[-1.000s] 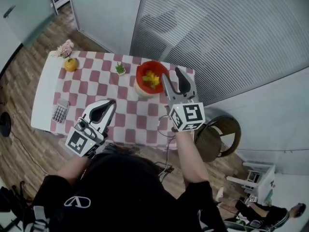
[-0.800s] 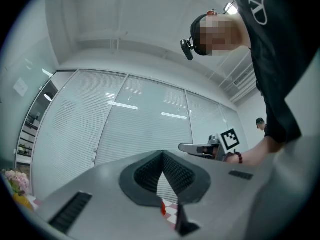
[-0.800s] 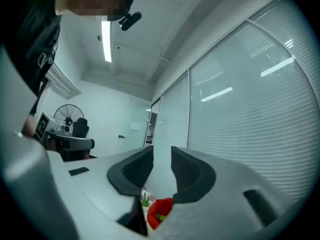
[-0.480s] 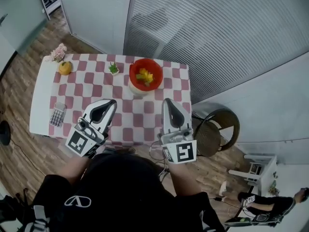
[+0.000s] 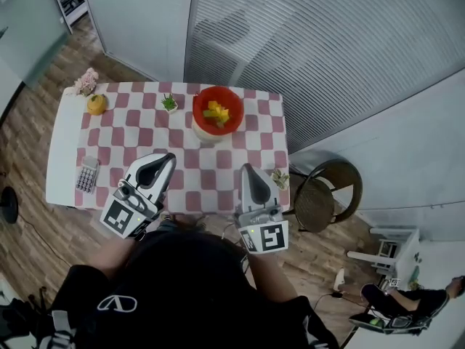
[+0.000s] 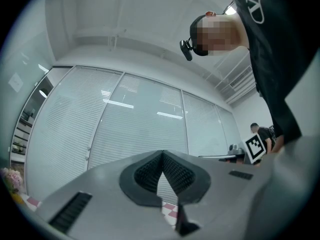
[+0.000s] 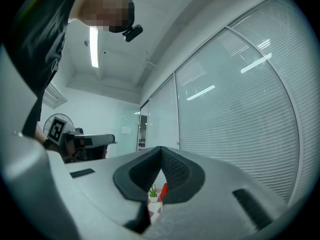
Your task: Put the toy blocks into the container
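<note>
Since a second before, the right gripper (image 5: 247, 169) had drawn back from over the red container (image 5: 218, 131) to the near side of the table (image 5: 61, 151). Its jaws, spread then, had come together with nothing between them. In the head view, the yellow toy blocks (image 5: 216, 113) lay inside the red container, which stood at the far side of the checked cloth (image 5: 196, 167). A small potted plant (image 5: 170, 104) stood just left of the container. An orange fruit (image 5: 96, 104) and some pink flowers (image 5: 86, 82) sat well to its left, and a calculator (image 5: 87, 174) lay well to its left and nearer the person. The left gripper (image 5: 168, 158) hung nearer than the container and to its left. The right gripper hung nearer than it and slightly to its right. Both were well apart from it and pointed its way. A small pale thing (image 5: 280, 178), too small to make out, lay nearer than the container and to its right, with a round chair (image 5: 328, 195) further right, off the table. In the left gripper view, the left gripper (image 6: 162, 154) had its jaws pressed together and empty, and a scrap of checked cloth (image 6: 169, 210) showed beneath the pads. In the right gripper view, the right gripper (image 7: 161, 149) was likewise closed tip to tip on nothing. Through the small gap below its pads showed the potted plant (image 7: 152, 193), with a red sliver of the container (image 7: 164, 191) just beside it.
</note>
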The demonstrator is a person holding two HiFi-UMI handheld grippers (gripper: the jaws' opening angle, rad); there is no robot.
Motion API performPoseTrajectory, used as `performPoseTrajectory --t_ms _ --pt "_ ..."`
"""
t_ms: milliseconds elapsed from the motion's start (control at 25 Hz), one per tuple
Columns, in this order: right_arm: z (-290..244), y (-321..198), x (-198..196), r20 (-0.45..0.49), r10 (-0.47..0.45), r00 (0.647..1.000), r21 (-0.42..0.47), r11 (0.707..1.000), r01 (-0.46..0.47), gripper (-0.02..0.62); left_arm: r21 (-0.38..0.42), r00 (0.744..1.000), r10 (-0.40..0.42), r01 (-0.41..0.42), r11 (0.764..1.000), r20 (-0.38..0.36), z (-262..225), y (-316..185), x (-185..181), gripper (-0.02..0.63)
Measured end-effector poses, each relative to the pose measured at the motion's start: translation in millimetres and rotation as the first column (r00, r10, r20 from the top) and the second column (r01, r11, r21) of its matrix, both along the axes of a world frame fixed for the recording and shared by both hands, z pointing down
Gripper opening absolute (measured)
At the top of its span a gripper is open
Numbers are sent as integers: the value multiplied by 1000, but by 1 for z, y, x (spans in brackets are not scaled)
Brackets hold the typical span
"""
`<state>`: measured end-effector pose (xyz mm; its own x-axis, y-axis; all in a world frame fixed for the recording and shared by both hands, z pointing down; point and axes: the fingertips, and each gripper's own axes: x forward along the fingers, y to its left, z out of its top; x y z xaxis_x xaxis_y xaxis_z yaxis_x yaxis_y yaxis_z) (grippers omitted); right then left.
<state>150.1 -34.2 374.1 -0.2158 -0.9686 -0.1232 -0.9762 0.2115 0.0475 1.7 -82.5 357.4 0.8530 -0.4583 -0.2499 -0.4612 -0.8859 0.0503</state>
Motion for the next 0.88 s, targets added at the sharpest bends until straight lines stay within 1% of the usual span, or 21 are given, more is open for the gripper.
performPoseTrajectory --t_ms 240,400,880 --pt "4 0 4 -10 16 1000 -9 1000 -16 5 -11 999 15 -15 1000 29 8 5 1 6" --pt "9 -1 2 -33 15 999 -26 1000 -16 3 -14 999 12 -11 1000 31 11 6 0 6" --pt "9 1 4 -13 16 1000 -27 999 -16 3 -17 1000 2 -2 1000 28 11 8 0 6"
